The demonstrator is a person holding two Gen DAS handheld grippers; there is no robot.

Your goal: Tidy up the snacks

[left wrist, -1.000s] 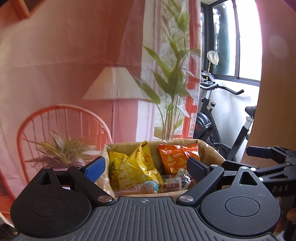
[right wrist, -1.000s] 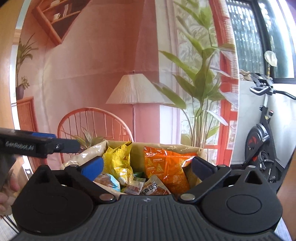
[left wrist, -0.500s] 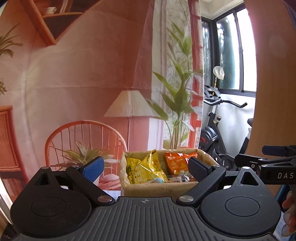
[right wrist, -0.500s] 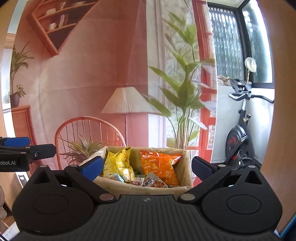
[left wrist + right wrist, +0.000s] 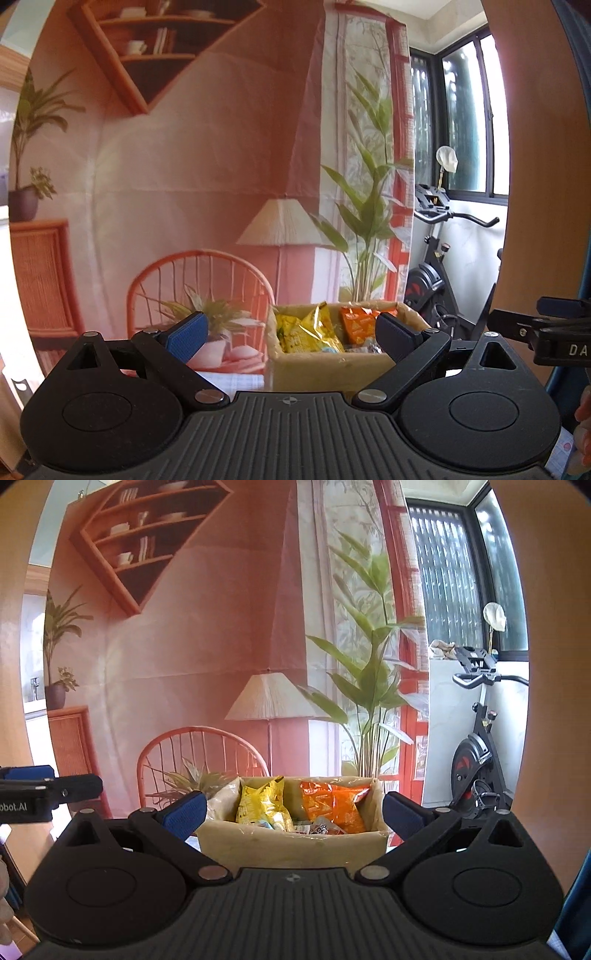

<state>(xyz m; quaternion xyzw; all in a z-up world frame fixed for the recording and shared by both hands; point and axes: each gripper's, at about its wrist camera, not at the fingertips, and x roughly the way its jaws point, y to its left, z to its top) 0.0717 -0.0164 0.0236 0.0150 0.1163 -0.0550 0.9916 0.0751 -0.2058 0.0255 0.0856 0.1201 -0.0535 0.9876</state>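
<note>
Box (image 5: 291, 843): snacks upright inside, so sorted, I'd say
Left gripper (image 5: 291, 338): jaws apart, empty; clear of box
Right gripper (image 5: 293, 814): same

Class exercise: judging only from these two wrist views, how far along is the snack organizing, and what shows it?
Done: the yellow bag and orange bag stand in the box, smaller packets in front. In hand: nothing; the left hand-held gripper and right hand-held gripper are open and empty. Left: no loose snacks show, so it looks near finished.
</note>
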